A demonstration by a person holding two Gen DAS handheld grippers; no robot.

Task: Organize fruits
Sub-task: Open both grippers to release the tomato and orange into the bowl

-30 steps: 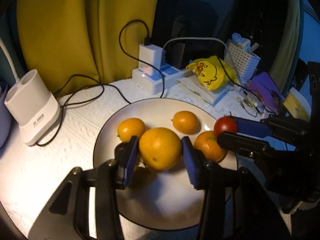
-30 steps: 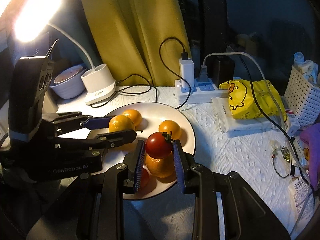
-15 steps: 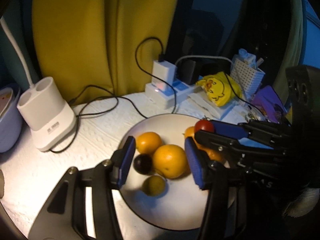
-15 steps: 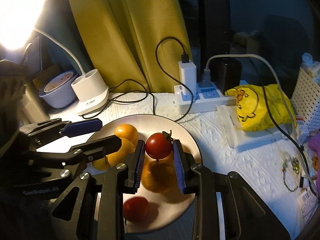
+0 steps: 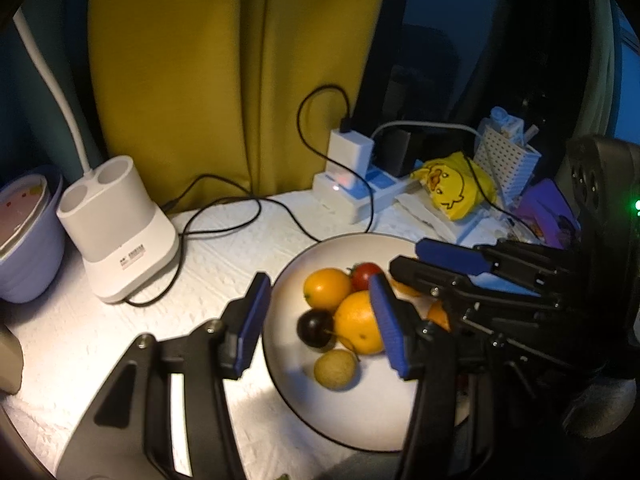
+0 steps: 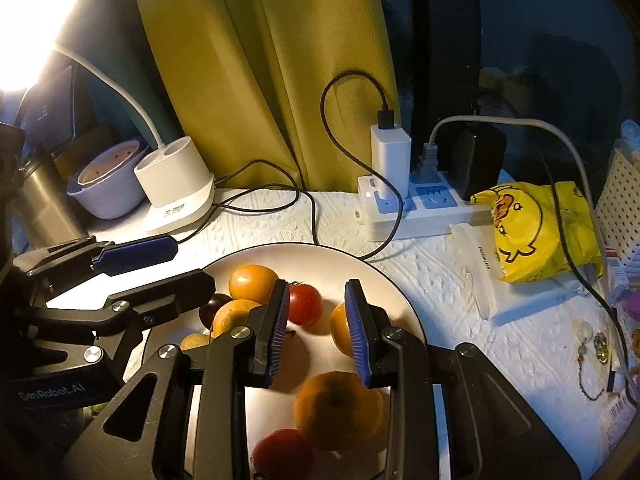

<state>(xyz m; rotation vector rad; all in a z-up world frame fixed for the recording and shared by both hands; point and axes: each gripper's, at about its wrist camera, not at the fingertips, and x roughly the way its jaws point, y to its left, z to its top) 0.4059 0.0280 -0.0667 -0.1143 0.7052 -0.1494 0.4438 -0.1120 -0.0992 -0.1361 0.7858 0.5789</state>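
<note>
Left tongs (image 5: 319, 292): jaws have just been opening and now stand released. A second ago they clasped the big orange (image 5: 358, 322). It now lies on the plate (image 5: 352, 412) below the pads, which do not touch it.

Right tongs (image 6: 317, 286): half a second ago they pinched the tomato (image 6: 306, 304). It now rests on the plate just past the pads, beside a smaller orange (image 6: 252, 282). The pads are narrowly apart with nothing pinched, so I read them as released.

Judgement: both fruits are delivered. The plate also carries a dark fruit (image 5: 314, 328) and a pale one (image 5: 335, 368), so the sorting looks well along.

The surface (image 5: 224, 264) wears a white textured cloth and is cluttered with a lamp base (image 5: 116, 232), a power strip (image 6: 416, 208), trailing cables and a yellow duck bag (image 6: 532, 232). A mustard curtain (image 5: 224, 80) hangs behind. The room is dark, lit by the lamp alone.
</note>
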